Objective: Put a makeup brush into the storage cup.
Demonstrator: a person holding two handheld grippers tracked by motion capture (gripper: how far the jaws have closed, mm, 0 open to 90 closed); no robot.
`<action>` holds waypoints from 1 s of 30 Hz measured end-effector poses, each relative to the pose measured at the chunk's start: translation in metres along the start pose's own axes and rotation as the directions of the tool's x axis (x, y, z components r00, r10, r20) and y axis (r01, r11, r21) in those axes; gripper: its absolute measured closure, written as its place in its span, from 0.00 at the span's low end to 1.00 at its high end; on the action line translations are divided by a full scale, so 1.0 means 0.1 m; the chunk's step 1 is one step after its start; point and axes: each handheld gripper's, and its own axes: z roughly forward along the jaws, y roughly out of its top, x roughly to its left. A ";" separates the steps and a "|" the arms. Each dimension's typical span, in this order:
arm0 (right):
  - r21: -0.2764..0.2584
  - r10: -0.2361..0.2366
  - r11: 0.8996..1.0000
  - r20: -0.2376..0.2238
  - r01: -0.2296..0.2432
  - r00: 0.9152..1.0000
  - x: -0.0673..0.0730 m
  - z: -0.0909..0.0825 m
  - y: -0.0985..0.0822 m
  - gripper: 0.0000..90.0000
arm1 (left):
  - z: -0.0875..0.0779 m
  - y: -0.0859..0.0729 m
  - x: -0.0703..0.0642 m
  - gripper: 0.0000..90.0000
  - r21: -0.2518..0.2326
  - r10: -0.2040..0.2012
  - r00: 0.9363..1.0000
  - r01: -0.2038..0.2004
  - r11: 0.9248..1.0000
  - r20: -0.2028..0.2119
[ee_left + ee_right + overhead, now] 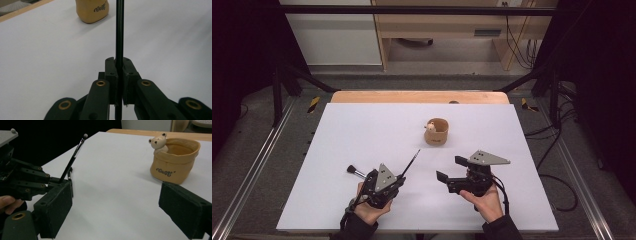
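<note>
We note a white board as the work surface, lying on a wooden table whose edge shows at the far side. Grey carpet floor surrounds it. Metal rails run along the floor at left and right. A black frame crosses the far top, with slanted struts down to the floor. Beyond stand a white cabinet and a light wooden desk. Black cables trail over the floor at right. Both sides are dark; lighting is even.
</note>
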 end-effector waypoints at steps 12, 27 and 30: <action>-0.023 0.028 0.999 -0.009 -0.028 1.000 0.11 0.11 0.04 0.16 | 0.05 0.02 -0.02 0.94 -0.016 -0.055 0.998 0.055 0.998 -0.016; -0.087 0.090 0.992 -0.065 -0.096 0.994 0.22 0.19 0.24 0.22 | 0.10 0.13 -0.07 0.94 -0.048 -0.096 0.995 0.096 0.994 -0.012; -0.091 0.099 0.990 -0.068 -0.105 0.993 0.23 0.20 0.26 0.23 | 0.10 0.15 -0.09 0.94 -0.053 -0.099 0.995 0.099 0.994 -0.010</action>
